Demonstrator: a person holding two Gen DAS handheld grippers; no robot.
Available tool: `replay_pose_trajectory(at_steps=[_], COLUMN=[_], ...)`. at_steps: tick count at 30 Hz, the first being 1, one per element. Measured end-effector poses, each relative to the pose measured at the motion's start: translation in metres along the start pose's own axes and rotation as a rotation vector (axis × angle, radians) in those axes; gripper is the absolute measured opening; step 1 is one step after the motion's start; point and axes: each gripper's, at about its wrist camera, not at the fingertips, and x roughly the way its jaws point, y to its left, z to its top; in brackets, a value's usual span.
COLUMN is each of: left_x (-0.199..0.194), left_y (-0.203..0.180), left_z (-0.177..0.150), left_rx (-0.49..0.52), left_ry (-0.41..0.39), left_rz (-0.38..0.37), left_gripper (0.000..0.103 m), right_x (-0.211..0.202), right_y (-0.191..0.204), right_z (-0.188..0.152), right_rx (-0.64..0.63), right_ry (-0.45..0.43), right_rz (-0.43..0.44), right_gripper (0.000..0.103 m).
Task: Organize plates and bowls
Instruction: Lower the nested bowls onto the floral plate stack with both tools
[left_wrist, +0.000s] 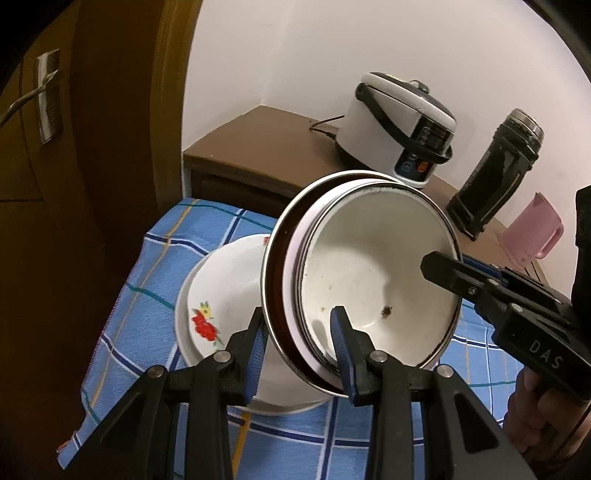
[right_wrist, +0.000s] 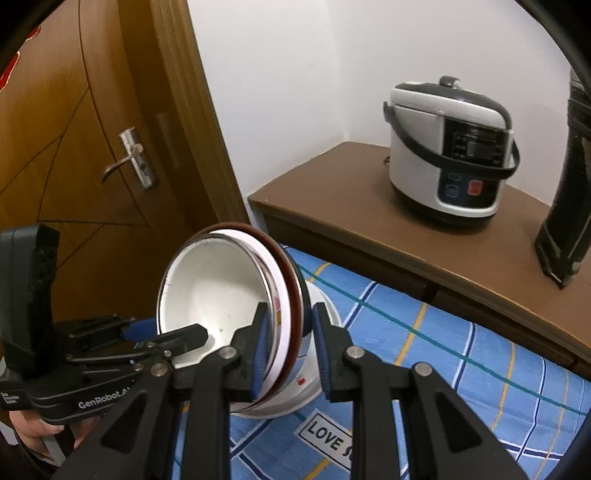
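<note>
Blue checked cloth (left_wrist: 155, 258) beside brown cabinet (right_wrist: 332, 221), wooden door (right_wrist: 92, 110), white wall (left_wrist: 295, 55)

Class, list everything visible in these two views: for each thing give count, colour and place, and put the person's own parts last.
Nested bowls: one stack, white, brown and steel rims, held tilted above the cloth.
Floral bowl: one, white with red flower, on the cloth under the stack.
Cloth: one, blue checked.
Rice cooker: one, white and black, on the cabinet.
Cabinet: one, brown.
Flask: one, black, right of cooker.
Jug: one, pink, beside flask.
Door: one, wooden, left.
Left tongs: black, clamping the stack's rim.
Right tongs: black, clamping the opposite rim.
</note>
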Motion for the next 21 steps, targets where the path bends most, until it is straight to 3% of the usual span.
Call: replay_pose_trajectory(at_steps=[21], left_x=[0.027], left_y=[0.019], left_z=[-0.007], left_rx=[-0.022], left_ry=[0.081], left_rz=[0.028], left_gripper=[0.037], right_x=[0.046], right_y=[-0.003], right_z=[-0.002], right_rx=[-0.026], right_ry=[0.100], right_rz=[-0.012], right_gripper=[0.023])
